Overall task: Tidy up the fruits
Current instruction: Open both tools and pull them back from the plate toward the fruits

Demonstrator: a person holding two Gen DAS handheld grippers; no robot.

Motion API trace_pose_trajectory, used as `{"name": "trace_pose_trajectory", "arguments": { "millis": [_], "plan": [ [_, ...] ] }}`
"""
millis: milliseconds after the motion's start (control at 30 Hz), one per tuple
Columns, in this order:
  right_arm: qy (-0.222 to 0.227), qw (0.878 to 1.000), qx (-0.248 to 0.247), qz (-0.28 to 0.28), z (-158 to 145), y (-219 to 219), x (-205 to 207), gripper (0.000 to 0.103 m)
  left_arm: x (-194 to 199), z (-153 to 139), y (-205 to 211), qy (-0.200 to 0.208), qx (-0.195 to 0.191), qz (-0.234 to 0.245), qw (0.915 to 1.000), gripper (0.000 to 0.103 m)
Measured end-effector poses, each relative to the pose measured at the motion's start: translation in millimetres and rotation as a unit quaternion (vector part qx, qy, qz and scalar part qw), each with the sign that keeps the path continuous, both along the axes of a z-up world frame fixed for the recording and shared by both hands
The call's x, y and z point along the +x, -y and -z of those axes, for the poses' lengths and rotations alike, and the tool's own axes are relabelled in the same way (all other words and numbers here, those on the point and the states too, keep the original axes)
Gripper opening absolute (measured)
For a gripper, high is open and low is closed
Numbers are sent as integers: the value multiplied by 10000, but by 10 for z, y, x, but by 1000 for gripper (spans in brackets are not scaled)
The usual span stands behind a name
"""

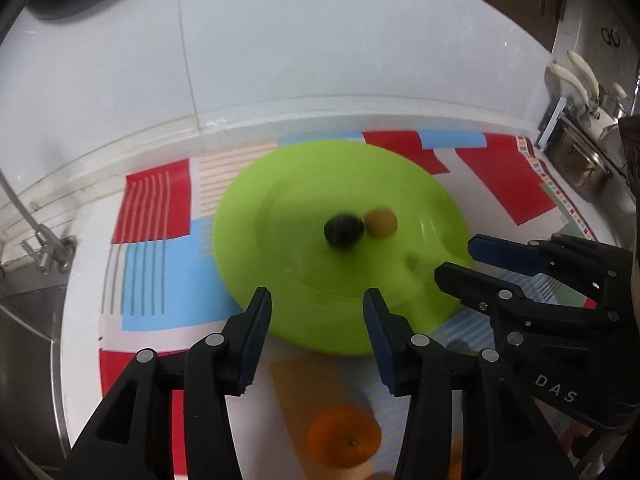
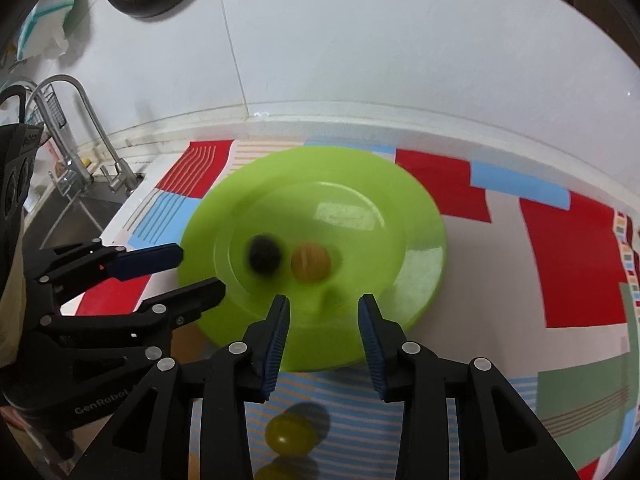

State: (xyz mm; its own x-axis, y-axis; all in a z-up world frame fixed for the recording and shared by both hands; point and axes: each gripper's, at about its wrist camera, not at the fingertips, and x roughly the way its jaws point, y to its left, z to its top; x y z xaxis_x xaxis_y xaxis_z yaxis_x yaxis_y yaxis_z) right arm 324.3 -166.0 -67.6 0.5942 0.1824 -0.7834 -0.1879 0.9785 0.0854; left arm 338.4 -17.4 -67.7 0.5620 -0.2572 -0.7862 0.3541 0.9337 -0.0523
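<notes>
Two small fruits are already sitting near the middle of the green plate (image 1: 280, 184): a dark round fruit (image 1: 344, 230) and an orange-yellow fruit (image 1: 382, 222), just beside each other and possibly touching, though blur is making that hard to confirm. The plate is resting on a patterned mat (image 1: 156, 248) toward the back edge of the tabletop, near the wall. Loose fruit is waiting on the mat off the plate's near rim: an orange (image 1: 343, 436) directly below your left claw (image 1: 316, 332), and a yellow-green fruit (image 2: 289, 434) directly below your right claw (image 2: 323, 336), with another yellowish fruit (image 2: 280, 472) barely showing at the frame's bottom. Both claws are hovering with their jaws apart and holding nothing, the right one reaching over the plate's near rim. The work looks partly done, so you are probably picking the next piece now. Pull one claw back toward the near edge of the tabletop until its fruit is centred between the pads, and close across the widest part so the round skin is not squirting out. Squeeze gently, since ripe fruit is likely bruising easily. Keep the claws from crowding each other, and set the piece down on bare plate so it is not knocking the two already there.
</notes>
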Motion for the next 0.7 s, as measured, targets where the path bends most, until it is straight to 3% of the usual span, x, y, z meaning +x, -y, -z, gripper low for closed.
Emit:
{"name": "trace_pose_trajectory", "arguments": {
  "millis": [400, 500, 700],
  "plan": [
    [459, 9983, 93, 332, -361, 110, -635, 43, -667, -378, -179, 451, -249, -375, 9980, 66],
    [567, 9974, 92, 431, -451, 127, -824, 53, -868, -429, -224, 450, -360, -424, 9974, 69],
    [734, 9955, 78, 594, -584, 122, -1152, 56, -1235, -530, -357, 615, -370, -678, 9951, 75]
  ]
}}
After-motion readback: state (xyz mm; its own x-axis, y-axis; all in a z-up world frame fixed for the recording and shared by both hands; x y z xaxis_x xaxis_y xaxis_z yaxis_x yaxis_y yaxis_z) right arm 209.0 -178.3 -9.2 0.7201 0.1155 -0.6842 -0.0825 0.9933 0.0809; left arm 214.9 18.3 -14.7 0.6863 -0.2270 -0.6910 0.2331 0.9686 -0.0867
